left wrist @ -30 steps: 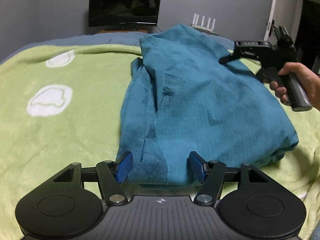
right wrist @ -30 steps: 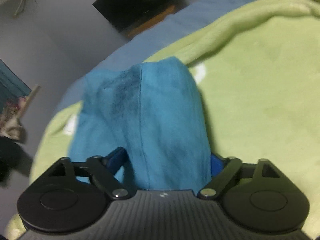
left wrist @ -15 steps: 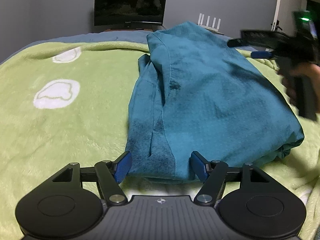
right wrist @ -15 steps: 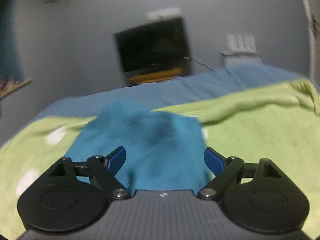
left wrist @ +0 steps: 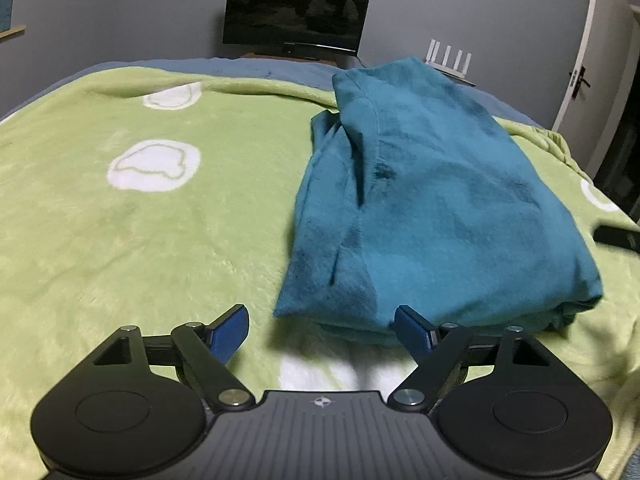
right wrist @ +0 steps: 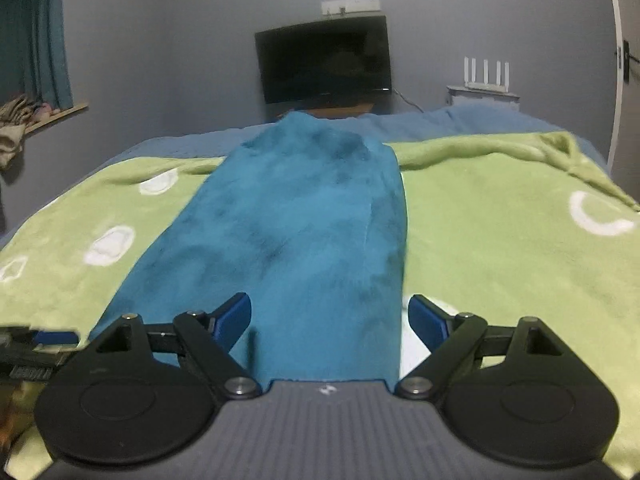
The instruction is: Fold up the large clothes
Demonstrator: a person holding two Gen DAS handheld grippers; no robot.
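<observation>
Spreading wider in the left wrist view, the left gripper has its jaws opening, and its 2 blue pads press on nothing; the near edge of the folded teal fleece garment lies just ahead of the right pad, on the light green fleece blanket with white patches. This view alone shows the garment's stacked left-side folds and a blurred dark object at the right edge.

In the right wrist view, the right gripper stands wide apart over the garment, gripping nothing. Only here appear the teal curtain and the left gripper's tip.
</observation>
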